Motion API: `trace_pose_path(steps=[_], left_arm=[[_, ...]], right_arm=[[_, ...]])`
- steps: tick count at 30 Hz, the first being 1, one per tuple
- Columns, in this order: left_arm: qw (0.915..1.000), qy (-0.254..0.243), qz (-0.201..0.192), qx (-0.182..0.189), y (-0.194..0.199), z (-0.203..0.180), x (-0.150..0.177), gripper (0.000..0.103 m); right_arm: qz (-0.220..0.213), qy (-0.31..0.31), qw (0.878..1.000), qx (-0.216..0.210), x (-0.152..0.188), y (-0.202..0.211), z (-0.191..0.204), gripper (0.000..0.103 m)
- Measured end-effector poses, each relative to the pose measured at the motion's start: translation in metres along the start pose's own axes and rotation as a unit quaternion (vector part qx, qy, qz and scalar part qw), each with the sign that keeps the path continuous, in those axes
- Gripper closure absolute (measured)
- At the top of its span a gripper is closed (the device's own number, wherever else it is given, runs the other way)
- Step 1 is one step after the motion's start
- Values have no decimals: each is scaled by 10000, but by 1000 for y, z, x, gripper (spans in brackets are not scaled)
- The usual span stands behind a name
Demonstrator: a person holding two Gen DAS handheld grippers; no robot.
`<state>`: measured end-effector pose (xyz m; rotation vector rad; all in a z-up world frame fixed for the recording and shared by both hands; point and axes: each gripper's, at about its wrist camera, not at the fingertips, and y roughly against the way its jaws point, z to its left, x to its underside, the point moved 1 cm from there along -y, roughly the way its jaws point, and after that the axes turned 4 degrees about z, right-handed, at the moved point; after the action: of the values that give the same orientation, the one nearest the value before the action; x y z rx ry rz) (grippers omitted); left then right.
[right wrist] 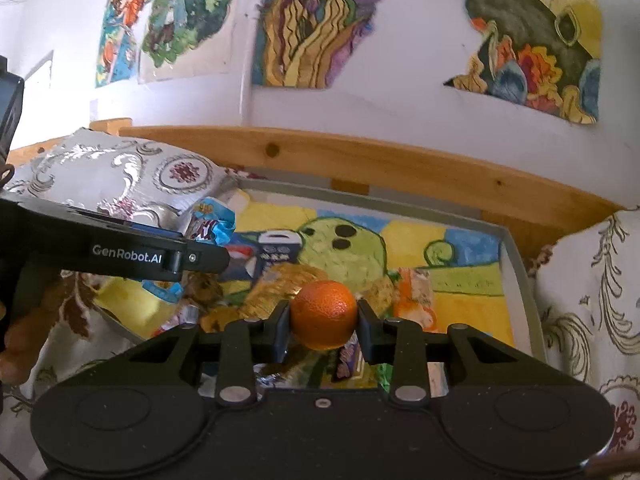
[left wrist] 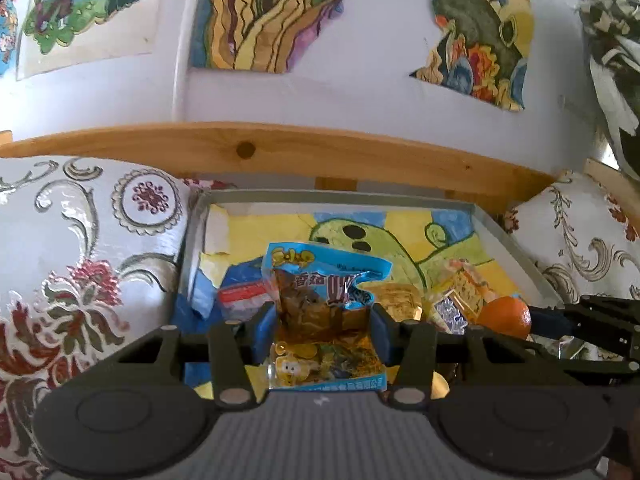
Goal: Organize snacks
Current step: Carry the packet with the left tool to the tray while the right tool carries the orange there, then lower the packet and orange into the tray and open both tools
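Note:
My left gripper (left wrist: 320,320) is shut on a blue and yellow snack packet (left wrist: 324,300), held upright above the near part of a grey tray (left wrist: 516,248) lined with a painted sheet. My right gripper (right wrist: 323,316) is shut on an orange (right wrist: 323,314) over the same tray (right wrist: 524,276); that orange (left wrist: 505,316) shows at the right of the left wrist view. The left gripper and its packet (right wrist: 208,228) appear at the left of the right wrist view. Several loose wrapped snacks (right wrist: 276,284) lie in the tray's near half.
Patterned cushions (left wrist: 76,264) (right wrist: 592,300) flank the tray on both sides. A wooden rail (left wrist: 280,148) runs behind it, under a white wall with torn paintings. A small blue-and-white carton (right wrist: 278,250) stands in the tray's left part.

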<state>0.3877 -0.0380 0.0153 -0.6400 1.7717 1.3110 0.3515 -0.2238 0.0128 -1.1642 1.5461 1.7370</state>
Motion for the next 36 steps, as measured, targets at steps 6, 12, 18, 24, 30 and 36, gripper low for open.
trace_pose_path(steps=[6, 12, 18, 24, 30, 36], left_arm=[[9999, -38, 164, -14, -6, -2, 4, 50], [9996, -72, 275, -44, -10, -4, 6, 49], [9995, -121, 287, -50, -11, -5, 7, 48], [9994, -111, 312, -76, -14, -6, 7, 47], [9992, -79, 358, -139, -15, -5, 8, 42], [9991, -17, 397, -154, -15, -4, 8, 38]], right_arm=[[152, -172, 9997, 20, 7, -4, -4, 67], [205, -280, 9994, 12, 9, -5, -7, 67], [204, -283, 9994, -6, 10, -4, -8, 67], [204, -274, 9994, -16, 11, -4, -8, 67], [200, -263, 9995, 0, 11, -3, -7, 66], [203, -218, 9996, -27, 15, 0, -6, 66]])
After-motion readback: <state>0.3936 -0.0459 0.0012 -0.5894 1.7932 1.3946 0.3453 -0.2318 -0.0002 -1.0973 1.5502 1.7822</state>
